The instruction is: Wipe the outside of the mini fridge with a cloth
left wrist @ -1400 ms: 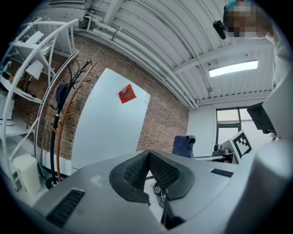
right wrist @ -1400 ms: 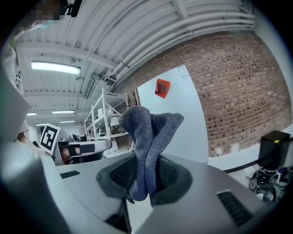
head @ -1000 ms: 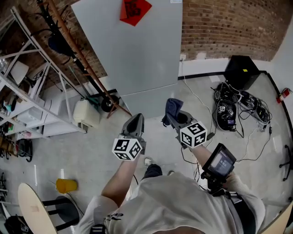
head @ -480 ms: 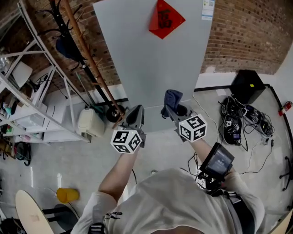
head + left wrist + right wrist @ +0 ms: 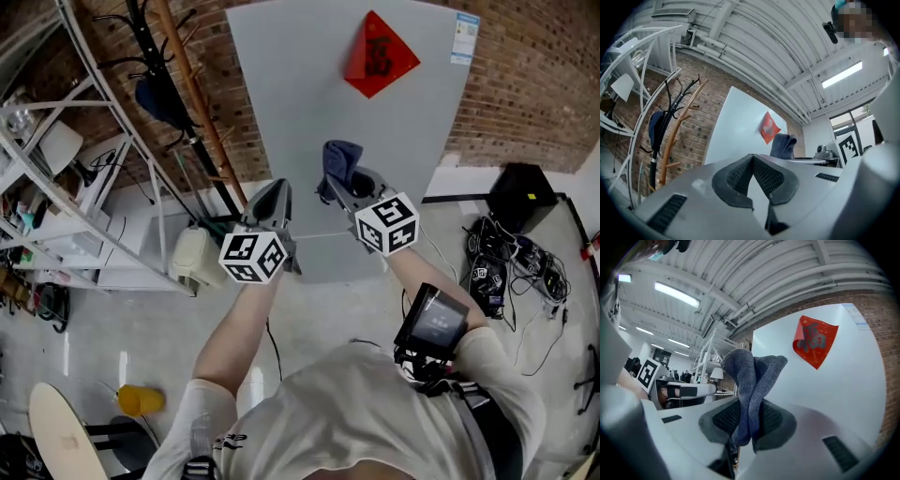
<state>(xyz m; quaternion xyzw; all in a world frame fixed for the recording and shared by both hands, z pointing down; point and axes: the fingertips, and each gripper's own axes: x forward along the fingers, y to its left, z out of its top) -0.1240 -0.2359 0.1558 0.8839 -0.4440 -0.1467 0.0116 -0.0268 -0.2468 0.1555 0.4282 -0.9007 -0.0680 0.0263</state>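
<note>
A folded grey-blue cloth [image 5: 752,380] is pinched by the right gripper [image 5: 349,190] near the pale grey fridge [image 5: 309,103]; the left gripper [image 5: 272,208] is pressed together, empty.

Right tool [image 5: 343,187] with cloth [image 5: 339,161] and left tool [image 5: 274,201] higher, nearer the fridge [image 5: 300,103].

Red diamond sign [image 5: 379,54] on fridge [image 5: 309,141] — character looks like 福; corner label [image 5: 463,39] — print illegible.

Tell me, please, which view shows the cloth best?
The right gripper view: the cloth stands large and central, clamped between its jaws. The head view shows it small at the right gripper's tip; the left gripper view shows it small and far off.
</note>
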